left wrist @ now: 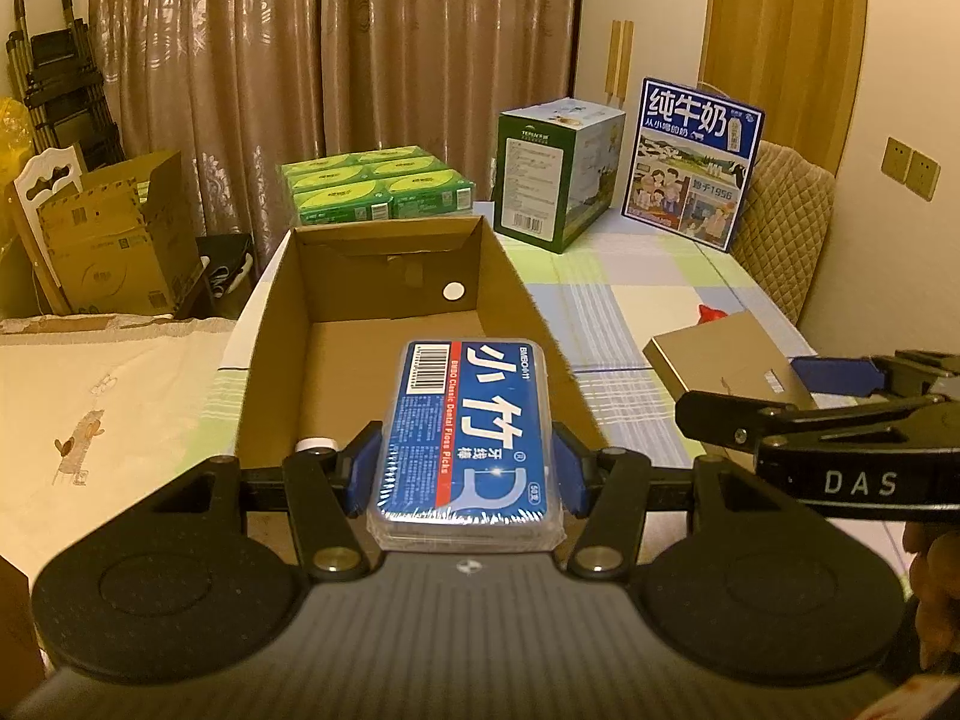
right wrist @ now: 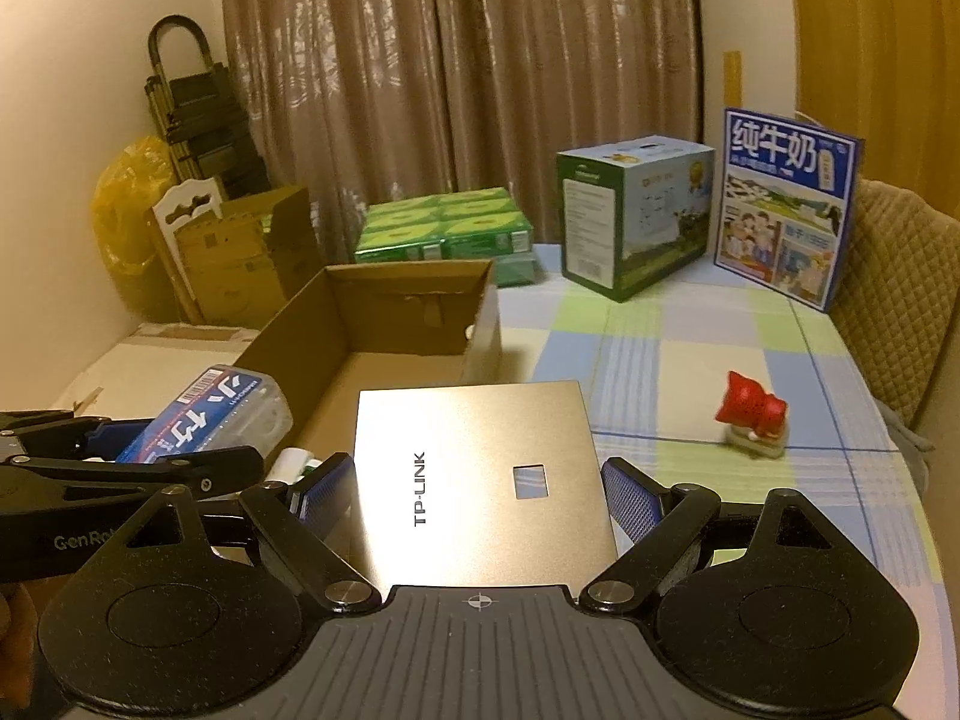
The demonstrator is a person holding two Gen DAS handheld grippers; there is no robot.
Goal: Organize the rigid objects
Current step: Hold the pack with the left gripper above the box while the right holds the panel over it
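Both hands are loaded right now. My left gripper (left wrist: 465, 471) has its blue pads pinched on the two long sides of a clear plastic case of dental floss picks with a blue label (left wrist: 471, 438), held up above the near end of the open brown cardboard box (left wrist: 270, 324). From the left camera the case hangs over the box's bare floor, label up, barcode toward the far end.

My right gripper (right wrist: 480, 495) is spread wide, and its pads sit against the side edges of a flat grey-gold TP-LINK box with a small square cutout (right wrist: 480, 480). That one floats just right of the cardboard box, over its near right corner and the checked pastel tablecloth (right wrist: 690, 348).

Something small and white (right wrist: 297, 459) sits low in the box's near end; can't tell what it is. A little red figurine on a pale base (right wrist: 753, 417) stands on the cloth off to the right, well apart from both grippers.
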